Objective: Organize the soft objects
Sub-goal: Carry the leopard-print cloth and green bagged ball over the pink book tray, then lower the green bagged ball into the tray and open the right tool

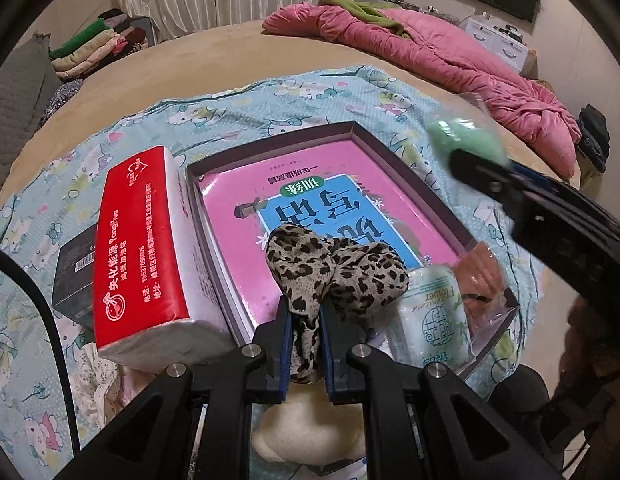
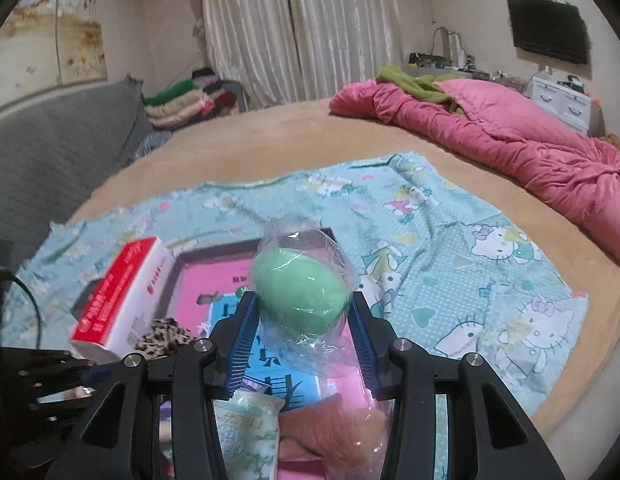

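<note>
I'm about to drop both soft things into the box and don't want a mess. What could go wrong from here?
1. The left tongs pinch only the tail of the leopard-print fabric bundle; it may snag on the pads on release.
2. The green soft ball in clear plastic wrap sits between the right tongs, gripped partly by slippery film, so it could slip out early.
3. The shallow dark-rimmed box already holds a floral tissue pack near its corner, so space is tight.
</note>
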Motion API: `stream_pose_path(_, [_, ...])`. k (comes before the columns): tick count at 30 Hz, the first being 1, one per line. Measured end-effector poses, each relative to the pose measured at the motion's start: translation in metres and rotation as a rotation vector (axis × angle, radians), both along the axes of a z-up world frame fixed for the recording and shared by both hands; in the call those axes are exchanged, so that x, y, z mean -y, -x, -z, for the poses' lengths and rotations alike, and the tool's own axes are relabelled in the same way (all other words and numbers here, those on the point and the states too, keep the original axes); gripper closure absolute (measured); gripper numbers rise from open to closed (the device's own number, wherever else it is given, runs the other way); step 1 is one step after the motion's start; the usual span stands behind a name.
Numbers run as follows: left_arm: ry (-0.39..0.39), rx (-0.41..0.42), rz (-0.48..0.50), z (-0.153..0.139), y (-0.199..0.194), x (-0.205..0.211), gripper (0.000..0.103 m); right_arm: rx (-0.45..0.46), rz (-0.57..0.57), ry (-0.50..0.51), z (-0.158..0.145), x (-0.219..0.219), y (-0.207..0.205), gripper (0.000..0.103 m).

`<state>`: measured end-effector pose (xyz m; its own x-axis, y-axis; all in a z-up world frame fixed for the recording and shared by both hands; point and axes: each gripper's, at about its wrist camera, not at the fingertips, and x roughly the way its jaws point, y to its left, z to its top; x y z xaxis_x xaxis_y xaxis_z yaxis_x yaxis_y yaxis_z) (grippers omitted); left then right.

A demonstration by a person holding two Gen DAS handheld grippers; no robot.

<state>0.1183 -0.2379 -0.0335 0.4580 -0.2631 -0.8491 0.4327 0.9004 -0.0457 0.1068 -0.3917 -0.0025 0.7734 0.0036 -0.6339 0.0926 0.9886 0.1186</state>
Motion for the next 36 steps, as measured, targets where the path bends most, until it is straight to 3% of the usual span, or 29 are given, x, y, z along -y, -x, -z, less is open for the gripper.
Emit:
stream_pose_path(17, [0.008, -0.023, 0.0, 0.007, -0.007, -0.003, 0.09, -0.161, -0.028, 0.02, 0.049, -0.006, -0.034, 0.056])
stream_pose_path(36, [0.035, -0.05, -0.046, 0.01, -0.017, -0.01, 0.09, -0.254, -0.007, 0.042, 0.067, -0.004, -0.035, 0.055])
